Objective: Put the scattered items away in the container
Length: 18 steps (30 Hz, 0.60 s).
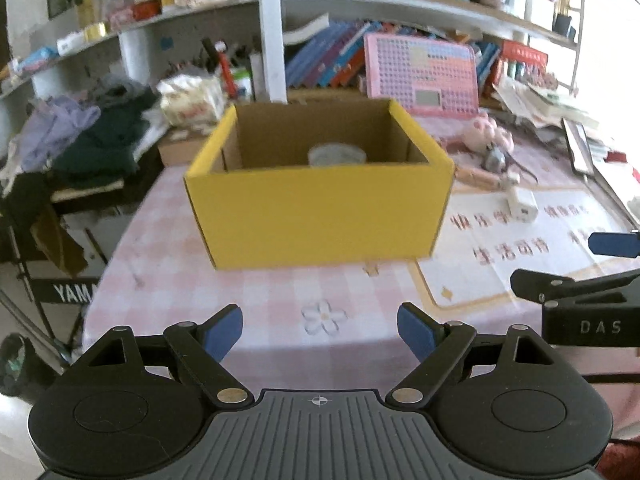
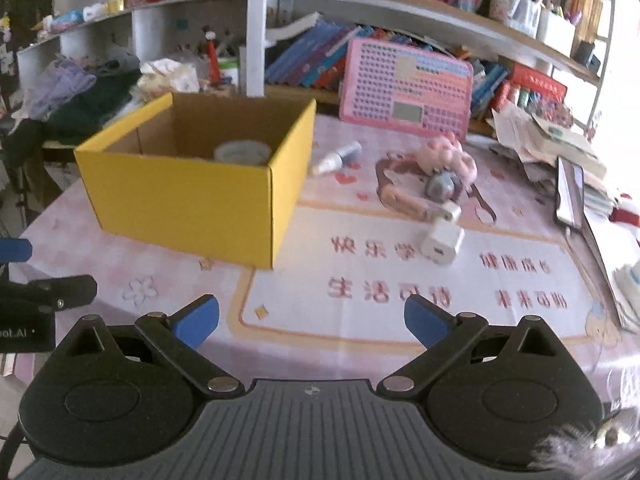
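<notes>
A yellow cardboard box (image 1: 316,212) (image 2: 188,196) stands open on the pink checked tablecloth, with a pale round roll (image 1: 337,155) (image 2: 242,152) inside it. Right of the box lie a white charger plug (image 2: 442,242) (image 1: 520,204), a small white bottle (image 2: 336,159), a pink plush toy (image 2: 448,158) (image 1: 486,132) and a brown strap (image 2: 400,196). My left gripper (image 1: 320,334) is open and holds nothing, near the table's front edge, short of the box. My right gripper (image 2: 312,322) is open too, over the printed mat, nothing between its fingers.
A pink toy keyboard (image 2: 406,88) leans against books at the back. Papers and a dark tablet (image 2: 568,196) crowd the right edge. Clothes (image 1: 80,132) pile up at the left. The right gripper's side (image 1: 580,292) shows in the left wrist view.
</notes>
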Tool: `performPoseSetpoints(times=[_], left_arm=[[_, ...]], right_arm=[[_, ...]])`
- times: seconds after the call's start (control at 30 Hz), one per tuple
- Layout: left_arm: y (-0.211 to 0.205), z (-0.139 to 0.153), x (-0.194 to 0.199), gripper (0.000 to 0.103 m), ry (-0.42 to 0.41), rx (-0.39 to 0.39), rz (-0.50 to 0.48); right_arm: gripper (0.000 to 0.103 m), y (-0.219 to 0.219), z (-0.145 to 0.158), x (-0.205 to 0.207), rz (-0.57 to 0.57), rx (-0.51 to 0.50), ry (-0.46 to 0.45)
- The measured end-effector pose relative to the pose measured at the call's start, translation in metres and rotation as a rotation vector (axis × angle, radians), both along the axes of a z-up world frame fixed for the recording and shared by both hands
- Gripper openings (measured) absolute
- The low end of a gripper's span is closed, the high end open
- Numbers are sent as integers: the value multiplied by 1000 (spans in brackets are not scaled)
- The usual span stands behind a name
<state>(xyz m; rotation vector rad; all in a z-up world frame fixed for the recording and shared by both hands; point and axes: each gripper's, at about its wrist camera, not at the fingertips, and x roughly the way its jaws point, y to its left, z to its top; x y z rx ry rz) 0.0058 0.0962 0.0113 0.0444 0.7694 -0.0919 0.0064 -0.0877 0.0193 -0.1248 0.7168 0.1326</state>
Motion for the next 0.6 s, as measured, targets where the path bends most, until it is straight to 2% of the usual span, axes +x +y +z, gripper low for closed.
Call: performPoseSetpoints(times=[0.6], left_arm=[[-24, -16, 0, 87, 99, -38, -76]], right_arm=[[100, -32, -15, -12, -108, 3, 103]])
